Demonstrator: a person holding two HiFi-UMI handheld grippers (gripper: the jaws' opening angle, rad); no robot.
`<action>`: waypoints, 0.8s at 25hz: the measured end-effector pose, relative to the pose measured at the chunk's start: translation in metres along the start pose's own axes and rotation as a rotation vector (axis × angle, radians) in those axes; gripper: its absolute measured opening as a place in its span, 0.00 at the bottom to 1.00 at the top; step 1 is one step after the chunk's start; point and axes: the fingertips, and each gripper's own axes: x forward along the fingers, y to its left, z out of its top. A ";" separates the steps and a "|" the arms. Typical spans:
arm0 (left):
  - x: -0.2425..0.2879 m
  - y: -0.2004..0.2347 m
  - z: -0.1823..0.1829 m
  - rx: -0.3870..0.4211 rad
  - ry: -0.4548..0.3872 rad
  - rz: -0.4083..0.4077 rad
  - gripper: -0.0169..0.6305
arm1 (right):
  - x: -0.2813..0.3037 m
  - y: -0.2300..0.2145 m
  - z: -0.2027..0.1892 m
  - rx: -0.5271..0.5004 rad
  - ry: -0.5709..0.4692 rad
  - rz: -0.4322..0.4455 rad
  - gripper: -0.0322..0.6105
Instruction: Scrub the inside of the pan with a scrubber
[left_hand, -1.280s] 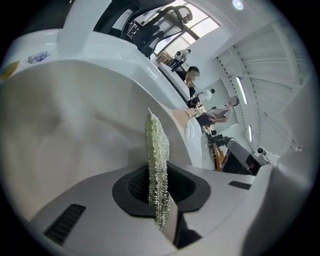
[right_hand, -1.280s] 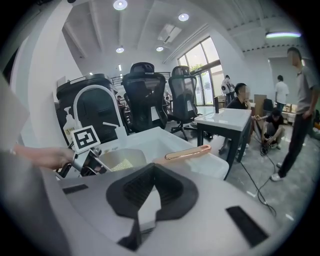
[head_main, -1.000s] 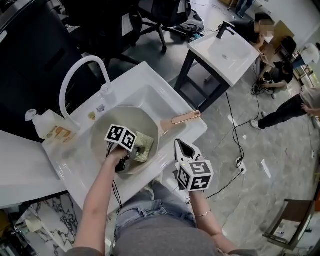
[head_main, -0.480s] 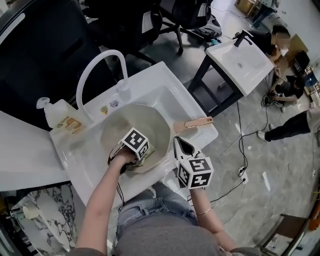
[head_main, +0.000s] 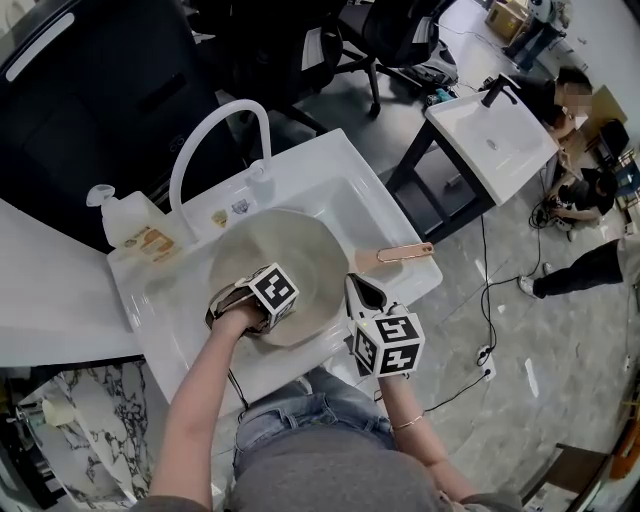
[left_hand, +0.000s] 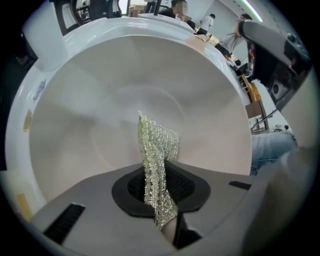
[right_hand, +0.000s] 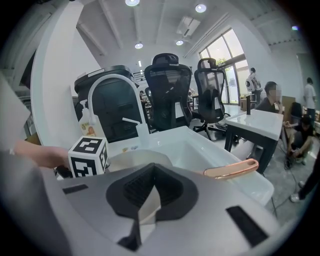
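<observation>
A cream pan (head_main: 300, 250) sits in the white sink (head_main: 335, 180), its copper handle (head_main: 400, 252) pointing right over the sink's edge. My left gripper (head_main: 232, 305) is down inside the pan near its near-left wall, shut on a greenish-silver mesh scrubber (left_hand: 157, 155). In the left gripper view the scrubber sticks up from between the jaws against the pan's pale inside (left_hand: 115, 95). My right gripper (head_main: 365, 292) hovers just off the sink's front edge, near the handle (right_hand: 231, 170), jaws together with nothing between them.
A white arched faucet (head_main: 215, 135) and a soap bottle (head_main: 135, 230) stand behind the sink. A second sink on a black stand (head_main: 490, 125) is to the right, with people and cables beyond. Office chairs (right_hand: 167, 90) stand at the back.
The left gripper has slid with the scrubber from the middle of the pan toward its near-left wall, and the scrubber is now hidden under it in the head view. The right gripper has hardly moved.
</observation>
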 end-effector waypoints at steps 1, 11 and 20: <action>-0.001 0.003 -0.002 0.012 0.015 0.022 0.11 | 0.001 0.000 0.000 -0.002 0.001 0.002 0.07; -0.011 0.051 -0.015 0.167 0.142 0.303 0.11 | -0.003 0.001 -0.005 -0.003 0.007 0.004 0.07; -0.029 0.102 -0.007 0.234 0.180 0.519 0.11 | -0.009 0.000 -0.012 0.009 0.009 -0.009 0.07</action>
